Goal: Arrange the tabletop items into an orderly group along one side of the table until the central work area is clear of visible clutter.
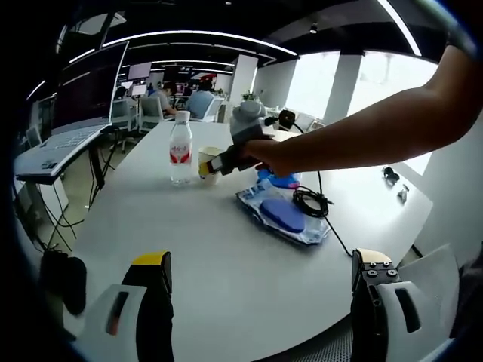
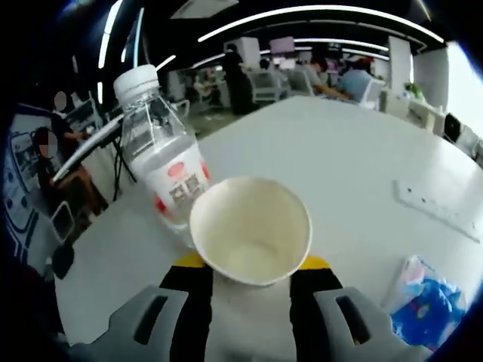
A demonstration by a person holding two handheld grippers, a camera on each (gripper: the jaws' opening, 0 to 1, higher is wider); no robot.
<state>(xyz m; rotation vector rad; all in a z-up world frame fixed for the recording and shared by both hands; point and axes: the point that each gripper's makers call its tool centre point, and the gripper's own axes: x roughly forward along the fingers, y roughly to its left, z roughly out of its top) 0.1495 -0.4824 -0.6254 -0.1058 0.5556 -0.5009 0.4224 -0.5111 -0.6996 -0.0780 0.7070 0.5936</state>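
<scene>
While the right gripper (image 2: 249, 283) clasps the cup (image 2: 250, 230) at its base, touching the bottle (image 2: 167, 162) at 10 o'clock, and the left gripper (image 1: 260, 290) hovers open, a sideways nudge could topple that bottle.

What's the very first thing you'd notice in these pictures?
The paper cup, right up close between the right gripper's jaws, with a water bottle standing just beside it. In the left gripper view, a person's arm reaches across the white table holding that gripper at the cup, near a blue packet and a black cable.
</scene>
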